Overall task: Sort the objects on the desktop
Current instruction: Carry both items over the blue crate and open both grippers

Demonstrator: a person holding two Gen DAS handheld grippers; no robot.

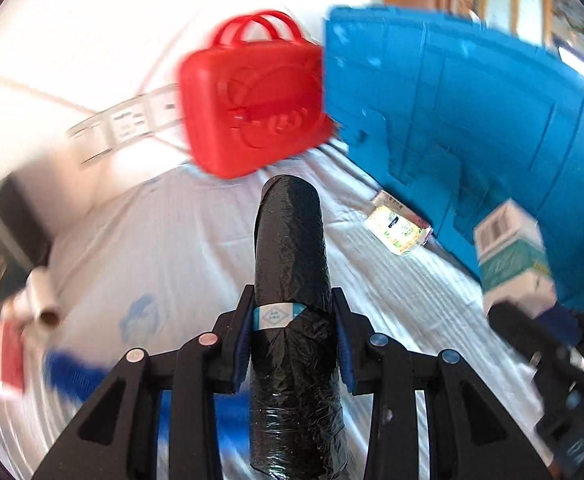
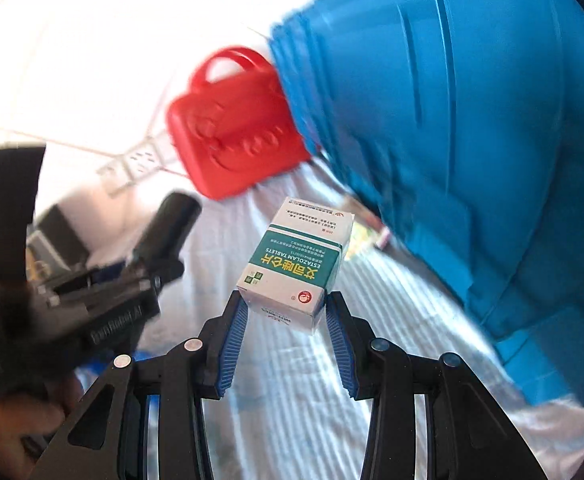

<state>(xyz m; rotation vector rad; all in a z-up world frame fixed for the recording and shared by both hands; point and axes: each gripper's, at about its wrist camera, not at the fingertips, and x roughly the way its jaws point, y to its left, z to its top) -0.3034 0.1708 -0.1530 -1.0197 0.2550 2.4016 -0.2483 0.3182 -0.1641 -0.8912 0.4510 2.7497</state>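
Note:
My left gripper (image 1: 292, 312) is shut on a black roll of bin bags (image 1: 290, 248) with a white-blue paper band, held above the table. My right gripper (image 2: 286, 304) is shut on a green-and-white medicine box (image 2: 295, 264) marked Estazolam Tablets, also lifted. The box and right gripper show at the right of the left wrist view (image 1: 511, 248). The left gripper with the roll shows at the left of the right wrist view (image 2: 164, 232). A red plastic case (image 1: 252, 104) with handles stands ahead, next to a large blue bin (image 1: 471, 112).
A small yellow-green packet (image 1: 397, 230) lies on the white cloth beside the blue bin. A white roll (image 1: 44, 296) and red and blue items lie at the left. A power strip (image 1: 132, 120) runs along the wall behind the red case.

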